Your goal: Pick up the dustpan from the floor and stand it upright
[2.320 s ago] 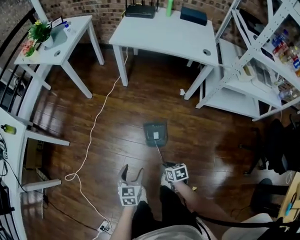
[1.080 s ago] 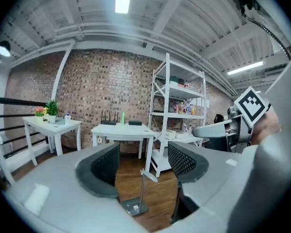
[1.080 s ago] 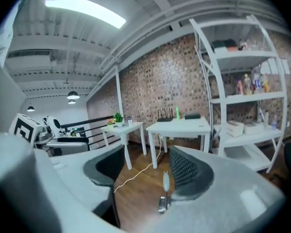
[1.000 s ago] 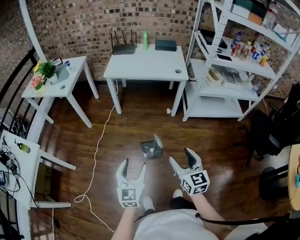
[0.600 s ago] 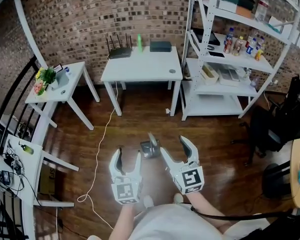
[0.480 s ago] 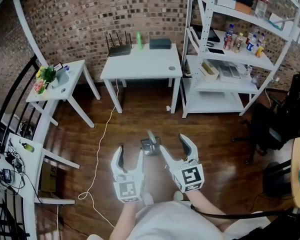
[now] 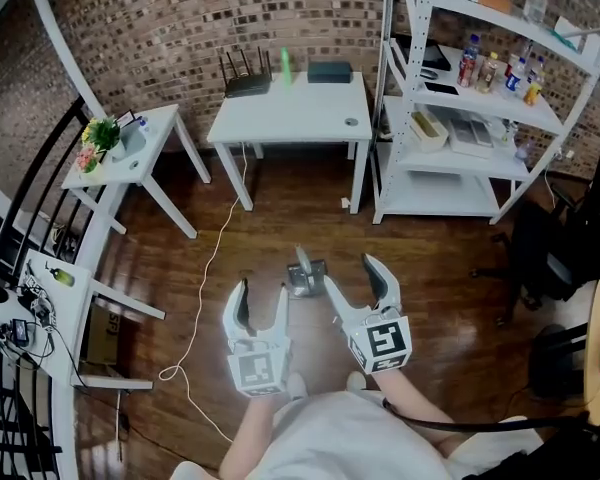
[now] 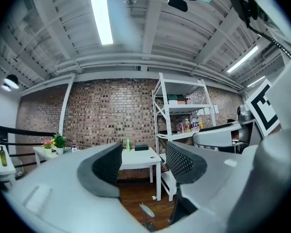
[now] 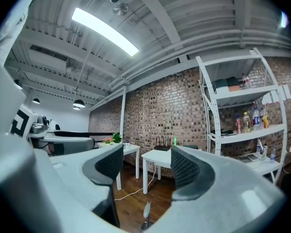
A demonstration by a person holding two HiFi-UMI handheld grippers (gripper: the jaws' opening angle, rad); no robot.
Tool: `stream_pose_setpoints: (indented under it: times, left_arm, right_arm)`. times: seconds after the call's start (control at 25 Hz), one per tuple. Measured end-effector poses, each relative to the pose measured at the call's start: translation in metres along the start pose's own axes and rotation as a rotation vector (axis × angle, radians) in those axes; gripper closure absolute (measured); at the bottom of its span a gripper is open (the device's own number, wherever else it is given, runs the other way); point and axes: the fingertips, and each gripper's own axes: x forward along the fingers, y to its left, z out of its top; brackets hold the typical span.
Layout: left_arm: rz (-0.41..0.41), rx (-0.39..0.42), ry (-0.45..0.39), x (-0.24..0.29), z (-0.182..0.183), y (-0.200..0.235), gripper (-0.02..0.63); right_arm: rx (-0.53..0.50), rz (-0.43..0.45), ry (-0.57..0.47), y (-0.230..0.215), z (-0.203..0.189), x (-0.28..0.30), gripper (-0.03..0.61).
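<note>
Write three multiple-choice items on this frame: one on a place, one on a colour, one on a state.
1. Where is the dustpan?
A. On the white table
B. On the floor, just ahead of the left gripper and right gripper
C. On the shelving

2. What colour is the cable on the floor?
A. White
B. Red
C. Black

3. How does the dustpan stand?
A. Flat on the floor
B. Clamped in a gripper
C. Upright on its own, handle up

Key: 1 B, the head view shows it on the boards beyond both grippers; 2 A, a pale line on dark wood; 3 C, both gripper views show open, empty jaws with the handle rising below.
</note>
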Motion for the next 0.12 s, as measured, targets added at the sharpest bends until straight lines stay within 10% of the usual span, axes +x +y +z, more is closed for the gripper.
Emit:
stream_pose_setpoints:
  times: [0.12]
  left_arm:
    - [0.007, 0.001, 0.01, 0.0071, 0.005, -0.0098, 0.327]
  right_arm:
    - [-0.004, 0.005, -0.005, -0.0104, 0.0006, -0.0013, 0.292]
